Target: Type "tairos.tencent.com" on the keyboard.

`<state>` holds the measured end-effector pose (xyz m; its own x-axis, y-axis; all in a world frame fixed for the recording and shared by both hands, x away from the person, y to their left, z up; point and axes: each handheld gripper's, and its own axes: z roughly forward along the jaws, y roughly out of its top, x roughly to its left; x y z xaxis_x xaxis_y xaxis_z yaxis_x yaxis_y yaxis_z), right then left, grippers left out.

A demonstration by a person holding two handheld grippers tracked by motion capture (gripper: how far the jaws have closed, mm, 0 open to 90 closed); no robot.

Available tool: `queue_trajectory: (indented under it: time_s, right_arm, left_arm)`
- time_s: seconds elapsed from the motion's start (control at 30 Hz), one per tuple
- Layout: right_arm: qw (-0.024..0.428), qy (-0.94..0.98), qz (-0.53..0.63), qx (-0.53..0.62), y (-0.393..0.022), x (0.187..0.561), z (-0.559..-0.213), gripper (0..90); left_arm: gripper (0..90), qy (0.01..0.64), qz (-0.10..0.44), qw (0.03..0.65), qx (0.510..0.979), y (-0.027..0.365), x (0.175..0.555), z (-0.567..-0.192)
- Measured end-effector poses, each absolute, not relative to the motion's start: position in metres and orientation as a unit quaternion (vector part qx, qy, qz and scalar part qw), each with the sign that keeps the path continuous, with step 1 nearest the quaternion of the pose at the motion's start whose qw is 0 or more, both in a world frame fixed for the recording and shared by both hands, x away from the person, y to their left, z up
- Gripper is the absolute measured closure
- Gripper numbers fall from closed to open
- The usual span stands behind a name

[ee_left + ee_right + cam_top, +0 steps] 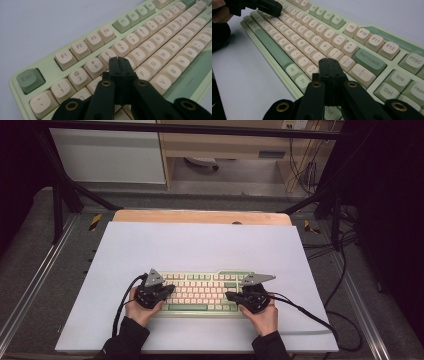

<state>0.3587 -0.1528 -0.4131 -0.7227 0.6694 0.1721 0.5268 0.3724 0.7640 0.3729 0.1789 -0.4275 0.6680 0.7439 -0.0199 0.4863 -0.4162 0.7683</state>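
Black-sleeved forearms reach toward the keyboard (200, 293), the landmark for everything else, which lies at the near middle of a white sheet (200, 247).

At the keyboard's left end, the left gripper (170, 290) sits in the person's left hand (140, 307), its tips over the leftmost keys. In the left gripper view its jaws are pressed flat together with nothing between them, the tips (118, 60) poised just above the cream keys beside the 4 key (107, 55); whether they touch a key cannot be told. The green Esc key (30, 79) lies off to the left of the tips in that view.

At the keyboard's right end, the right gripper (230, 296) is held in the right hand (262, 315), pointing inward over the keys. In the right gripper view its jaws are likewise closed tight and empty, the tips (329, 60) hovering close over the keys near the green Backspace key (369, 60); contact cannot be judged. Along the key rows in that view, the left gripper shows over the keyboard's far end.

Cables trail from both grippers away from the keyboard toward the sheet's near edge.

Beyond the keyboard, the sheet is bare up to a wooden table edge (200, 216).
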Motion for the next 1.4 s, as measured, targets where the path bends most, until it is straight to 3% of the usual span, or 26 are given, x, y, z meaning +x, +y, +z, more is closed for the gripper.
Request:
queue_trajectory:
  time_s: [0.5,1.4]
  right_arm:
    - [0.079,0.823,0.434,0.358,-0.147,0.357,-0.41,90.0]
    - [0.069,0.837,0.429,0.331,-0.1,0.357,-0.409,90.0]
  left_arm:
    - [90.0,0.364,0.155,0.404,0.825,0.191,0.361,-0.419]
    - [90.0,0.369,0.148,0.413,0.819,0.211,0.35,-0.412]
